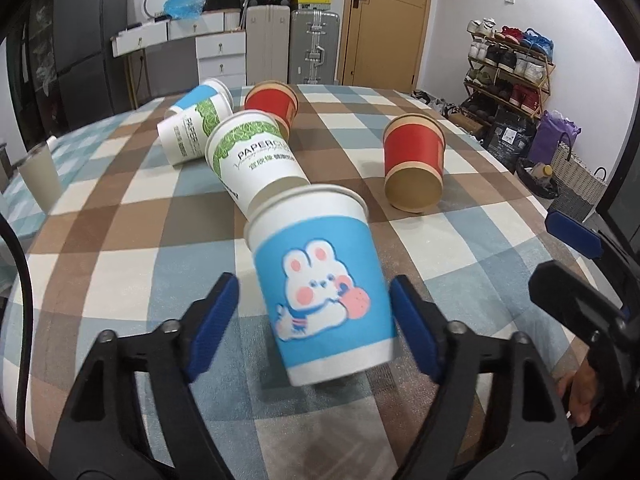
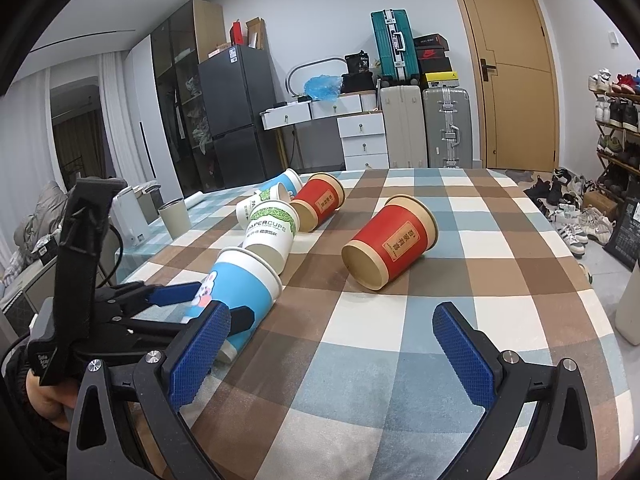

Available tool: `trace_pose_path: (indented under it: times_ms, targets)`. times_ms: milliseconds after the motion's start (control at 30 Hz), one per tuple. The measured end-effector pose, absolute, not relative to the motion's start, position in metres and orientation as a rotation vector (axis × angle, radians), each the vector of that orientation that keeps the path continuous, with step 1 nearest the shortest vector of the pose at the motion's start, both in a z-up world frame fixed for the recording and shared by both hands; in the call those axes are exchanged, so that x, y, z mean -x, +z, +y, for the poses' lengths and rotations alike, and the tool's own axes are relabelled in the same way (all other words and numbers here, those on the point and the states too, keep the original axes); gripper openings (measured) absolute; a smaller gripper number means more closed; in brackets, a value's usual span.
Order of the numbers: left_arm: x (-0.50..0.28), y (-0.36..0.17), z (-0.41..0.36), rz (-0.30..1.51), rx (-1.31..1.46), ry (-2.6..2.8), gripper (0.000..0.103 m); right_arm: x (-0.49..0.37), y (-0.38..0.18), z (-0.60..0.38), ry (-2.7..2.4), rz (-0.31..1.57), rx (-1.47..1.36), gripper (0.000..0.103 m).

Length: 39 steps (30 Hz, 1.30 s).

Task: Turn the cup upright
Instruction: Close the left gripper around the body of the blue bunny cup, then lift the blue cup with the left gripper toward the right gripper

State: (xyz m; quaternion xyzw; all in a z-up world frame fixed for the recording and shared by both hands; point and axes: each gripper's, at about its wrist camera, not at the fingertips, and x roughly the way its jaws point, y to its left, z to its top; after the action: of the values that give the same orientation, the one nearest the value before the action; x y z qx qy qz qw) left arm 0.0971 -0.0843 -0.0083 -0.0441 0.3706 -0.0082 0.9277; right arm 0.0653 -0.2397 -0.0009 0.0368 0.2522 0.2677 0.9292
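Note:
A blue paper cup with a white rabbit (image 1: 320,292) stands nearly upright, tilted a little, rim up, on the checked tablecloth. My left gripper (image 1: 316,328) is open, its blue pads on either side of the cup, with gaps showing on both sides. In the right wrist view the same cup (image 2: 244,280) sits between the left gripper's fingers (image 2: 176,294). My right gripper (image 2: 332,356) is open and empty over the cloth, to the right of the cup.
Several other cups lie on their sides: a green-printed white cup (image 1: 256,156) just behind the rabbit cup, another white cup (image 1: 184,136), a blue one (image 1: 204,98), two red ones (image 1: 414,164) (image 1: 274,104). A grey tumbler (image 1: 40,180) stands at the table's left edge.

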Motion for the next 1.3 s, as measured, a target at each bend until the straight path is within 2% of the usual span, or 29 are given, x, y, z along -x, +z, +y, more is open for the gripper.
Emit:
trace_pose_path:
  times_ms: [33,133,733,1300]
  targets:
    - [-0.099,-0.010,-0.082,0.770,0.109,-0.023,0.063,-0.065,-0.001,-0.240,0.548,0.517,-0.072,0.103]
    - [-0.099,-0.011,-0.076,0.766,0.140,-0.027,0.058,-0.065,-0.001,-0.238,0.553,0.513,-0.067,0.103]
    - [-0.076,0.012,-0.045,0.667,0.168,0.018,0.057,-0.063,-0.003,-0.228,0.580,0.509,-0.055,0.103]
    - [-0.018,0.023,-0.020,0.611,0.163,0.034,0.057,-0.063,-0.005,-0.198,0.613,0.513,-0.008,0.103]
